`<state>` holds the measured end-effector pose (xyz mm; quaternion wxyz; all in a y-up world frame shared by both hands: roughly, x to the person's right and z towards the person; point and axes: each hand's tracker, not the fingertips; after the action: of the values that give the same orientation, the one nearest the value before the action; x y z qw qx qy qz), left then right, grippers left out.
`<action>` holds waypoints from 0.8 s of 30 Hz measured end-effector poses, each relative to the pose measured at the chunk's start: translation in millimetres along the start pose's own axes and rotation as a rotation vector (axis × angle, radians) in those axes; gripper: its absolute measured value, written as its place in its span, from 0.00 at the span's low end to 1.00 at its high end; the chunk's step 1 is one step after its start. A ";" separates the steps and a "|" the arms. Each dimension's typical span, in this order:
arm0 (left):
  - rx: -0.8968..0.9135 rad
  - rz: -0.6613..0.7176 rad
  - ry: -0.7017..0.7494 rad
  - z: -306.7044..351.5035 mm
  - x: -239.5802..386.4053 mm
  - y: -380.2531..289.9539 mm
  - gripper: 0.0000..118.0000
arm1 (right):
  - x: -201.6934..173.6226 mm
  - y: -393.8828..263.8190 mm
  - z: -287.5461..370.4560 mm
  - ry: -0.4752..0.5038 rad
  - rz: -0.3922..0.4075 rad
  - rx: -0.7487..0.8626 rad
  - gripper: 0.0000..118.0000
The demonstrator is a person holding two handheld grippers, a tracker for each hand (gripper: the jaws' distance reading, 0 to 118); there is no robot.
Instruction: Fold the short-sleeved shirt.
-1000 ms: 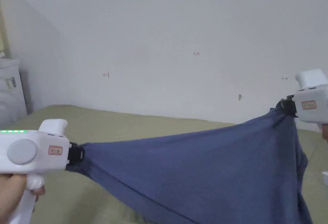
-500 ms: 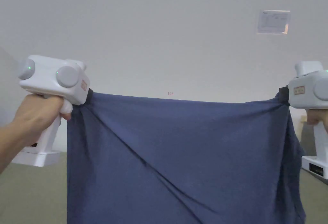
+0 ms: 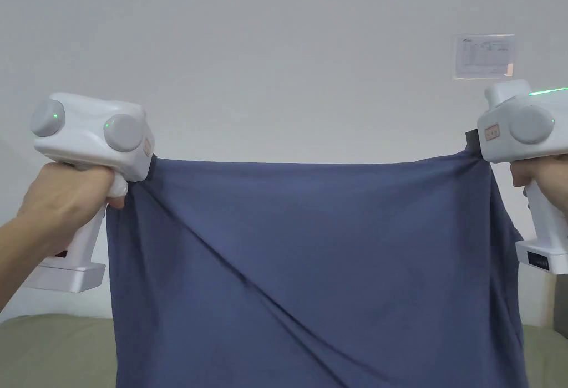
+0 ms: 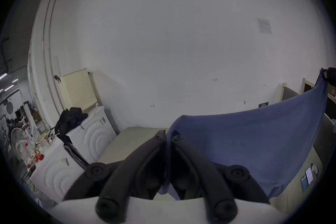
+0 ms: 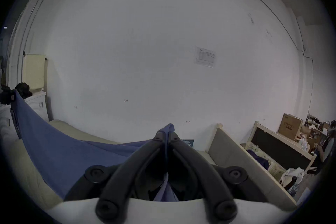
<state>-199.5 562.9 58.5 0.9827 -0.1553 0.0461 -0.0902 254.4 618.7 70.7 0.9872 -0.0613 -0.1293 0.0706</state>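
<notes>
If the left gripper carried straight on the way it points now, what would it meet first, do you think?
Probably the white wall. The left gripper, shut on the blue shirt, points over the green surface toward it; depth is uncertain.

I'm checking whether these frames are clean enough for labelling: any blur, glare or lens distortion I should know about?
Head view: sharp, flat even light, no glare, the blue shirt crisp between the left gripper and the right gripper. Left gripper view: strong fisheye bending, black vignette, dimmer and softer. Right gripper view: the same fisheye curve, its closest parts slightly soft.
</notes>
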 end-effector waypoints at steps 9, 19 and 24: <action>0.017 0.010 0.049 -82.4 21.8 4.1 0.03 | -29.0 4.6 -73.7 -0.036 0.018 0.012 0.00; -0.117 -0.008 0.022 -169.6 49.6 -100.4 0.03 | -55.3 -112.6 -136.2 -0.020 0.024 -0.177 0.00; -0.238 -0.063 -0.016 -197.3 65.6 -192.8 0.03 | -69.4 -219.3 -144.9 0.024 0.036 -0.306 0.00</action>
<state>-190.0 311.4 -72.1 0.9544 -0.2727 0.0436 -0.1138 253.3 377.5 -54.8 0.9663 -0.2144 -0.1254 0.0669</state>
